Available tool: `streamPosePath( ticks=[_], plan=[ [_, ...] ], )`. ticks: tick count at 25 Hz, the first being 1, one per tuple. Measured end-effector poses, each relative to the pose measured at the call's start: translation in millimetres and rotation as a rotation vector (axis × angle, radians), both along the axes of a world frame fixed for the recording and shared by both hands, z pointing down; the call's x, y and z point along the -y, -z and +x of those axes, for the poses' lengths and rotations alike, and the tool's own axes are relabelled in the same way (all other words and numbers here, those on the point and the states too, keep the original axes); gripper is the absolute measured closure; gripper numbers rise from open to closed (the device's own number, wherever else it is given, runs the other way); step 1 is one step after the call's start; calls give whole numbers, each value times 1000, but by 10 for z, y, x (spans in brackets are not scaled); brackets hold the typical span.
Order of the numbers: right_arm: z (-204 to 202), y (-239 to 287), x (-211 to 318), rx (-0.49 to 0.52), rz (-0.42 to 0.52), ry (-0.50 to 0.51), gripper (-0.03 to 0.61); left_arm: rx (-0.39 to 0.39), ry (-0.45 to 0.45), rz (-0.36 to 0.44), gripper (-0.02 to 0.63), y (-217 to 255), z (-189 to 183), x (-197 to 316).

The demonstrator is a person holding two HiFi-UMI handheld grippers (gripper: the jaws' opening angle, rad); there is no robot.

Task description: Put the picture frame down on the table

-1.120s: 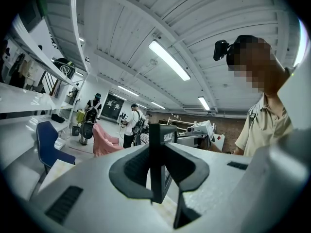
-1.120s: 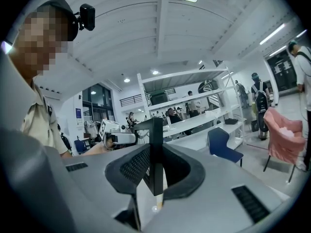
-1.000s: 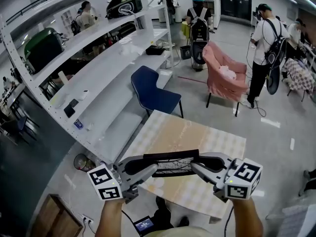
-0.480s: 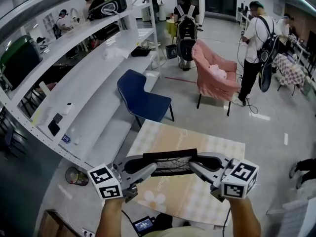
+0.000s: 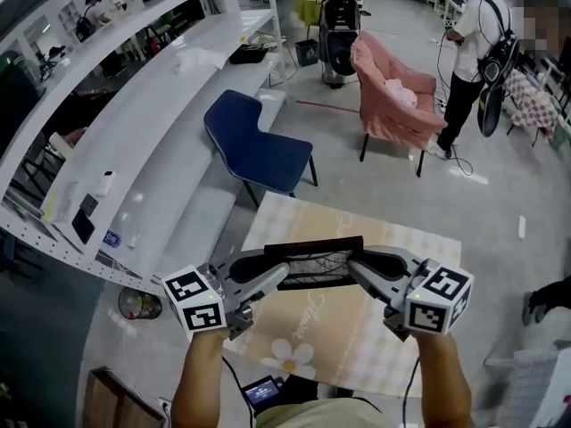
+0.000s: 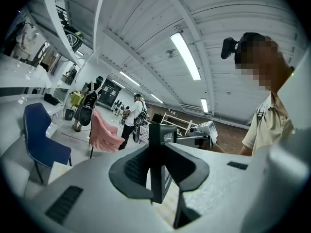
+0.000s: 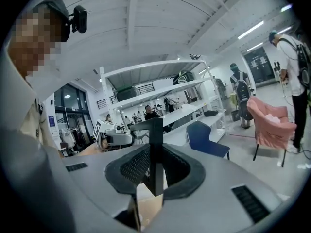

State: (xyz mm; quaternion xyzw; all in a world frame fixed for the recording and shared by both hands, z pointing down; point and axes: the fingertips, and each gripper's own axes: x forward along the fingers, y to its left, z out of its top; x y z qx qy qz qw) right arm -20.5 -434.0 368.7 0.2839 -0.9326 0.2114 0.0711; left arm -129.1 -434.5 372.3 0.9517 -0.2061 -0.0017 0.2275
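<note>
Left gripper (image 5: 272,279) and right gripper (image 5: 361,273), each clamped on one end of the black picture frame (image 5: 314,259), hold it level in the air over the checked table (image 5: 312,328), now closer beneath than a second ago, so set-down looks near

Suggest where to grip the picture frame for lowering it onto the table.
Its two short end edges, one gripper from each side. The picture frame is wide and thin, so jaws pinching across the black rim, as the left gripper and right gripper do, should keep it level above the table.
</note>
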Motion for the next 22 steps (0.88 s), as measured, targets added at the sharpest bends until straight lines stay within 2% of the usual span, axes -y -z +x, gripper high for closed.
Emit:
streamPosePath(
  ticks=[8, 22],
  plan=[
    [-219, -632, 541, 1, -95, -38, 509, 12, 0, -95, 531, -612, -218, 541],
    [-387, -1964, 1116, -31, -306, -87, 508, 39, 4, -322, 531, -1920, -382, 1119]
  ],
)
